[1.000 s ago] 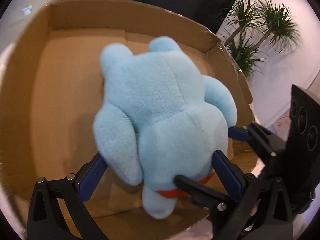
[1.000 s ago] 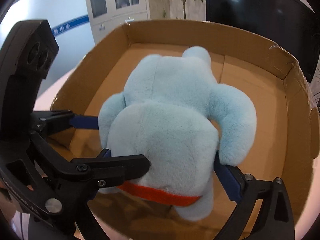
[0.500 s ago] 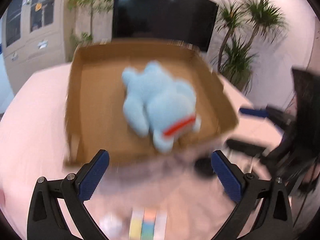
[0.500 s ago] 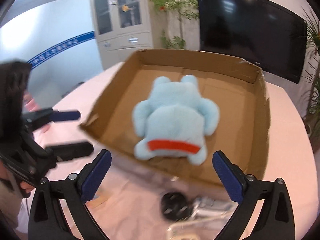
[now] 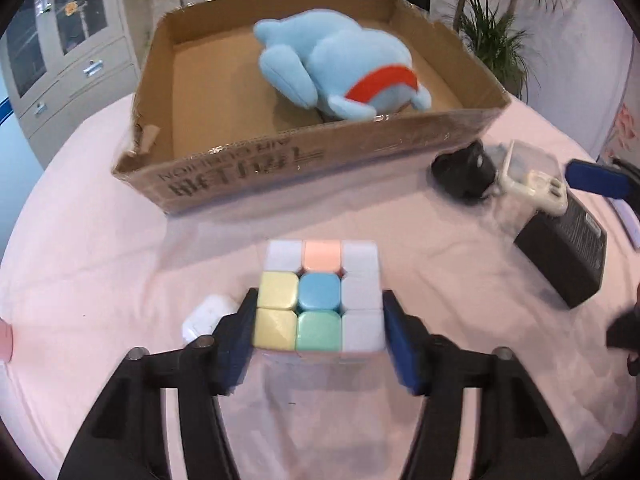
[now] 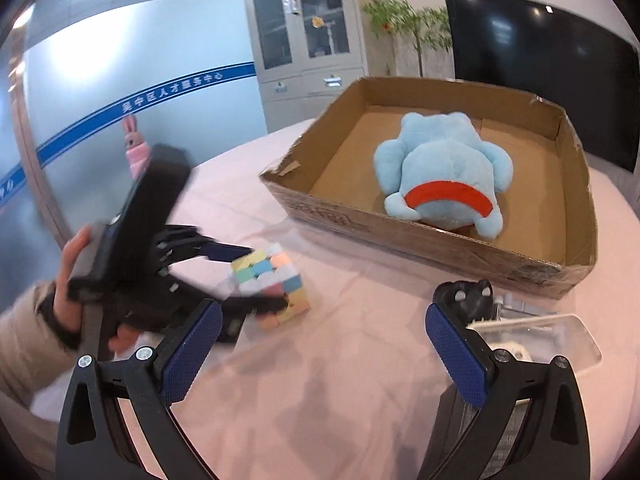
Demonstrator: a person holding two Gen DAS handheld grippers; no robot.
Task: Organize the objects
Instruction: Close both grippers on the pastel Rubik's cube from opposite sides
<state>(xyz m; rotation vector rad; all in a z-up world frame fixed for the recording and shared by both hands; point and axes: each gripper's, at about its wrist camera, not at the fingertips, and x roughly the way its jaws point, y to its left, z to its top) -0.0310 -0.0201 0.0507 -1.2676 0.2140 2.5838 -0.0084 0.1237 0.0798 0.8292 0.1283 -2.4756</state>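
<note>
My left gripper (image 5: 318,322) is reaching down over the pink-clothed worktop (image 5: 100,264), and its jaws have just been closing around the pastel puzzle cube (image 5: 320,294); the blue pads are sitting against the cube's two sides, clamping it. A small white case (image 5: 206,316) is lying just left of that gripper. My right gripper (image 6: 324,354) is hanging with its jaws wide apart and nothing between them, above bare cloth. Just beyond its right finger a black round object (image 6: 464,294) and a clear plastic case (image 6: 532,326) are lying near the box's front wall. From that side I am seeing my left hand (image 6: 76,280) holding the gripper handle, the sleeve beige. A black rectangular box (image 5: 564,248) is resting on the right of the worktop. Farther off, the open cardboard box (image 5: 280,164) is standing on the worktop, and the light blue plush toy (image 5: 340,64) with its red band is lying inside it, toward the right half.
</note>
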